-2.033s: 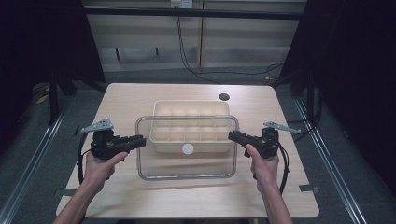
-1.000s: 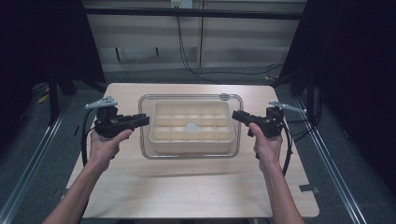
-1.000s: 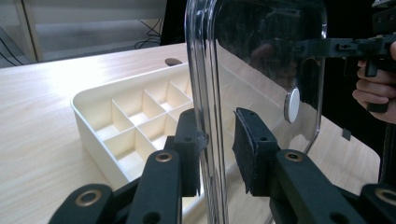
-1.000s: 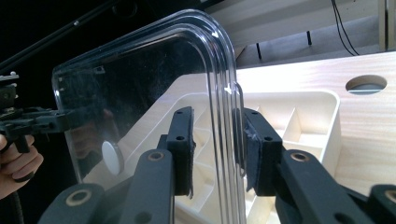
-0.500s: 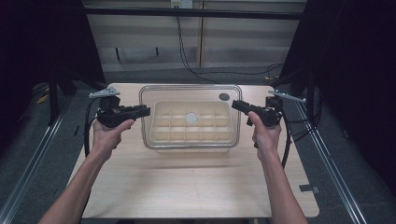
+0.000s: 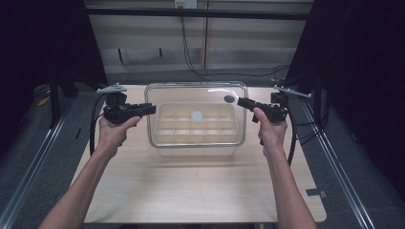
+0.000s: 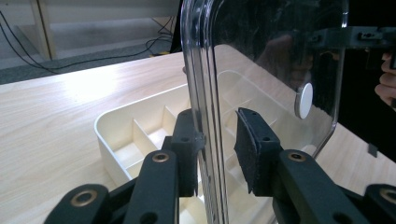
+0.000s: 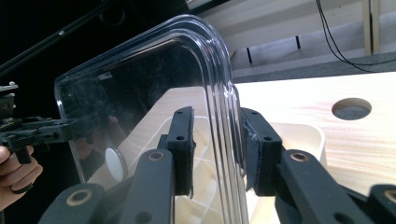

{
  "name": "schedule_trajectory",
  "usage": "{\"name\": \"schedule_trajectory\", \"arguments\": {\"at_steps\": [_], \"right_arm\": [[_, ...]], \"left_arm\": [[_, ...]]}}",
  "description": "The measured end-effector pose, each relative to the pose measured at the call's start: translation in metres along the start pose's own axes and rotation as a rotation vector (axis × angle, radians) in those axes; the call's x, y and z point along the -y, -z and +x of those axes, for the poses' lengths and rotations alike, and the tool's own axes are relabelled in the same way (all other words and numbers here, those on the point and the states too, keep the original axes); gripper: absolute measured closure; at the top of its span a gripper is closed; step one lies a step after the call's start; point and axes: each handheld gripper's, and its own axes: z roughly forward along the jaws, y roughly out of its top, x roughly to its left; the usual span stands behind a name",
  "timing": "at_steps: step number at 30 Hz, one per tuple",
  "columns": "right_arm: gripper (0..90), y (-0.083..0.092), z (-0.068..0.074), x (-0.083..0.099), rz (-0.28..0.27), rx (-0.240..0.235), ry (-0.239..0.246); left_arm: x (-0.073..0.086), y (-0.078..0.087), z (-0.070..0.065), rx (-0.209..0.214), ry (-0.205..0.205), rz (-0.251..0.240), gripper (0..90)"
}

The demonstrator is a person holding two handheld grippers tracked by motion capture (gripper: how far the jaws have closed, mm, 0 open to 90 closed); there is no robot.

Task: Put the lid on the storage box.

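Observation:
A clear plastic lid [image 6: 191, 93] with a white round knob [image 6: 197, 115] hangs in the air, tilted, over a cream box with dividers [image 6: 198, 150]. My left gripper [image 6: 152, 109] is shut on the lid's left edge and my right gripper [image 6: 240, 101] on its right edge. In the left gripper view the jaws [image 7: 217, 144] straddle the lid's rim [image 7: 201, 70], with the box [image 7: 126, 135] below. In the right gripper view the jaws [image 8: 215, 144] clamp the rounded rim [image 8: 219, 70]. The left gripper [image 8: 42, 133] shows far off through the lid.
The box stands on a light wooden table [image 6: 191, 191]. A round hole in the table [image 8: 351, 108] lies at the back right, behind the box. Dark floor and metal rails [image 6: 334, 162] flank both sides, with cables along the back wall.
Both hands have carried the lid away from the person and upward. It hung in front of the box, passed over it, and now sits farther back with the box's front wall showing.

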Motion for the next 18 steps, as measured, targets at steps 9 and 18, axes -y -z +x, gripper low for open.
{"name": "schedule_trajectory", "arguments": {"at_steps": [9,18], "right_arm": [[67.8,-0.016,-0.013,0.004,0.031,0.004,-0.041],[67.8,-0.028,-0.021,0.007,0.049,0.014,-0.047]], "left_arm": [[0.004,-0.013,0.012,-0.035,0.045,0.012,68.3],[0.004,-0.019,0.021,-0.034,0.067,0.012,67.1]]}}
